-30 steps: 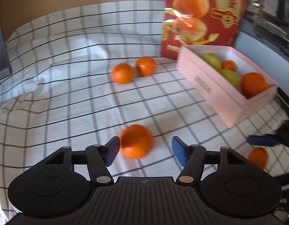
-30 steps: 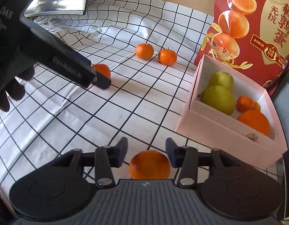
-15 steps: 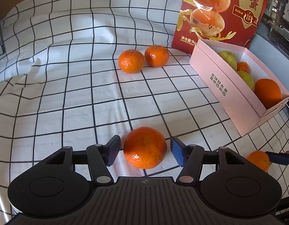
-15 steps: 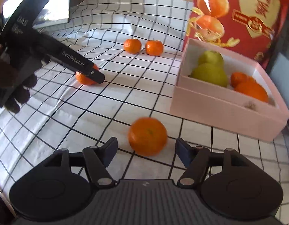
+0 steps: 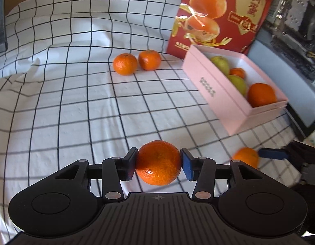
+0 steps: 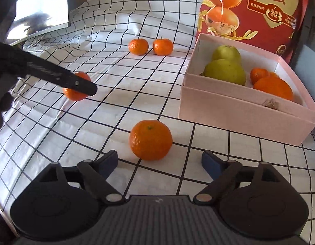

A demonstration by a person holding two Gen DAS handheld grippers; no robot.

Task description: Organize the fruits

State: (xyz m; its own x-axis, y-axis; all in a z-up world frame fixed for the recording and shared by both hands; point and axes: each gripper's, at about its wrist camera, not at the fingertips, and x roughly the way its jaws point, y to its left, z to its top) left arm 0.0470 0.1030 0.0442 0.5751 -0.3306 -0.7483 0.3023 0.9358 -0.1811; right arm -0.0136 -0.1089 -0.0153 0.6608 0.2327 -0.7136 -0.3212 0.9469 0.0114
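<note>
wrist views, angled down, sharing pink box (image 5: pixel 224 100); (image 6: pixel 239 110)

Bright daylight, warm cast. Heavy fisheye bend at edges, grid lines curve. Glare on screen (image 6: pixel 41 14) upper left. Soft shadows under fruit. Slight motion blur lower right, left-wrist view.

My left gripper (image 5: pixel 158 164) has been closing; pads now touch the tangerine (image 5: pixel 158 165). My right gripper (image 6: pixel 159 161) backed off its mandarin (image 6: pixel 150 139), jaws opening wide.

A mandarin (image 5: pixel 158 162) is pinched between the closing pads of the left gripper (image 5: pixel 158 164); a pink box (image 5: pixel 222 94) is seen beyond.
</note>
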